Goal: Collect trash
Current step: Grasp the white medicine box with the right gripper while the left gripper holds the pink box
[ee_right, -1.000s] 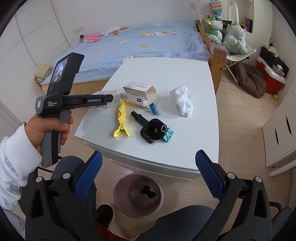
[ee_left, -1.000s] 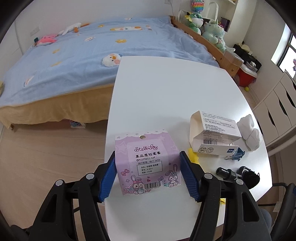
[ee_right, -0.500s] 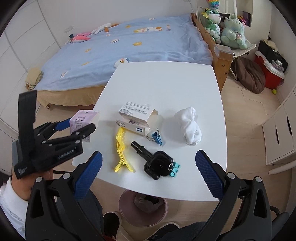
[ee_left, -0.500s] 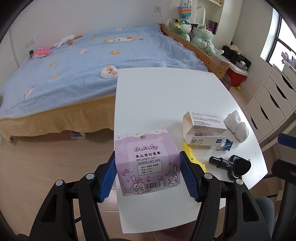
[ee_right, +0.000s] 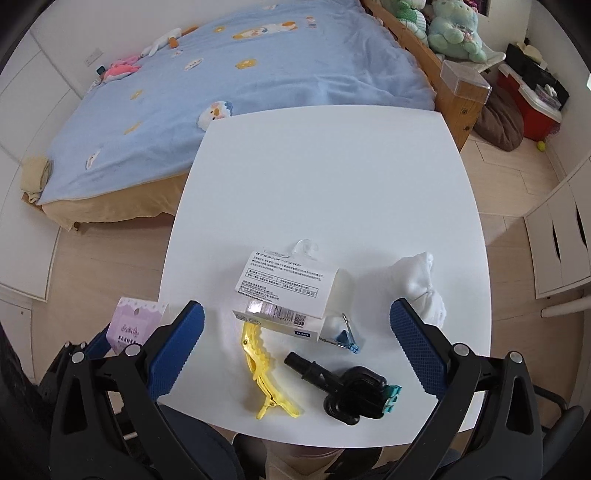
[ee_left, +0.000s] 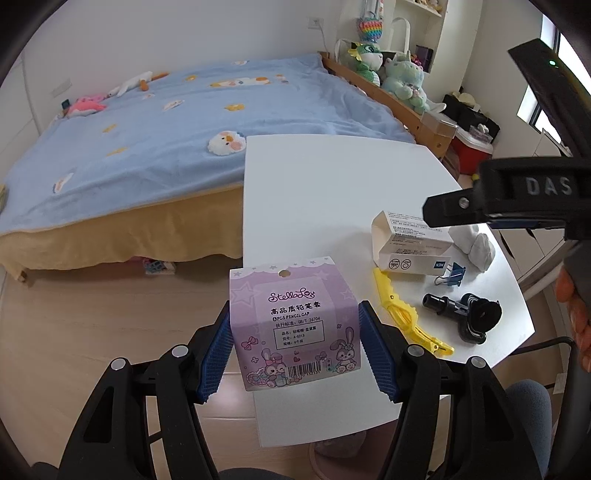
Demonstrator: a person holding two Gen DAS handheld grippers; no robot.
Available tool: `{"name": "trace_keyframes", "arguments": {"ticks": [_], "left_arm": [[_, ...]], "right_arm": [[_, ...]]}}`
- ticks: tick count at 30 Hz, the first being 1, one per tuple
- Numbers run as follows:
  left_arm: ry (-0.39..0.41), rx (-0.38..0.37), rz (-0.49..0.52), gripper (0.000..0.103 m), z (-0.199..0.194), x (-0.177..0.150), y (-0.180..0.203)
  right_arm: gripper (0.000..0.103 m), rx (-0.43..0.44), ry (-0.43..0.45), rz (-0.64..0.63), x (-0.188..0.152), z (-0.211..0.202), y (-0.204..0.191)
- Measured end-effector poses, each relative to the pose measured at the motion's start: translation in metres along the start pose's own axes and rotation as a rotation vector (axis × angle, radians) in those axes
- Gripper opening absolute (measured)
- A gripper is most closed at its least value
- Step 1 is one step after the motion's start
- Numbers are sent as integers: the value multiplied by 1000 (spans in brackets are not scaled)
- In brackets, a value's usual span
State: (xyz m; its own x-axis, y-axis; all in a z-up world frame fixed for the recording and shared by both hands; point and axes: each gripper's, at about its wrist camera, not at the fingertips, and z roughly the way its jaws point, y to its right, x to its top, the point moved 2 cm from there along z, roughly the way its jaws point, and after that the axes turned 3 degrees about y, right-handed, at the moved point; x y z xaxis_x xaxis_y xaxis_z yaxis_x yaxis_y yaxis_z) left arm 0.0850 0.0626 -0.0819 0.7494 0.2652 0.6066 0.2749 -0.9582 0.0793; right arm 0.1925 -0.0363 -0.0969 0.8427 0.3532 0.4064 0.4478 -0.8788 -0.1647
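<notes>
White and bare across its far half, the counter (ee_right: 332, 177) stood at the foot of a bed, with all its clutter gathered along the near edge. Nearest in the left wrist view, the left tongs (ee_left: 295, 347) were clenched on a purple pencil-cap package (ee_left: 295, 325), their blue pads pressed against its two sides and the printed face turned toward the camera; the package hung over the counter's near left corner, lifted off the surface. The right tongs (ee_right: 295, 347) stood released and wide, nothing between the pads, poised above the near row of items. Closest to that edge lay a yellow hair clip (ee_right: 264, 373) and, just right of it, a black plastic mount (ee_right: 343, 387) with a teal binder clip (ee_right: 391, 398) touching its right end. Behind them sat a white cardboard box (ee_right: 284, 291), its flap open, with a blue binder clip (ee_right: 345, 338) against its near right corner. A crumpled white cloth (ee_right: 421, 284) lay to the right, apart from the box. Under the near edge a pinkish bin rim (ee_left: 336, 448) showed faintly. Farther off, the bed (ee_right: 240, 74) carried a blue blanket with small animal patches, and green plush toys (ee_right: 447, 29) sat beyond its wooden frame.
</notes>
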Motion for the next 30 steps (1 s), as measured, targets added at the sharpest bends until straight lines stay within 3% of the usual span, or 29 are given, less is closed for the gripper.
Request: {"name": "trace_keyframes", "arguments": {"ticks": [5,8,12,20,30], "left_arm": [[-1,1,-15,63,-2,-6,-7],[-3,1,-23,63,-2,-8,-10],[-4,-1,-29,63,-3,-11,-13],[-4,-13,-20,63,-3,-12,-10],[8,-29,34,63,-19,-13,6]], "right_arm": [[99,-24,-45,61,7,24,-7],[80,-44,-65,75,9,33,-10],[67,-54,-80,70,6,39,-13],[66,-31,-36,49,5,28,-10],[66,17,75,-58,-11,-23,-7]]}}
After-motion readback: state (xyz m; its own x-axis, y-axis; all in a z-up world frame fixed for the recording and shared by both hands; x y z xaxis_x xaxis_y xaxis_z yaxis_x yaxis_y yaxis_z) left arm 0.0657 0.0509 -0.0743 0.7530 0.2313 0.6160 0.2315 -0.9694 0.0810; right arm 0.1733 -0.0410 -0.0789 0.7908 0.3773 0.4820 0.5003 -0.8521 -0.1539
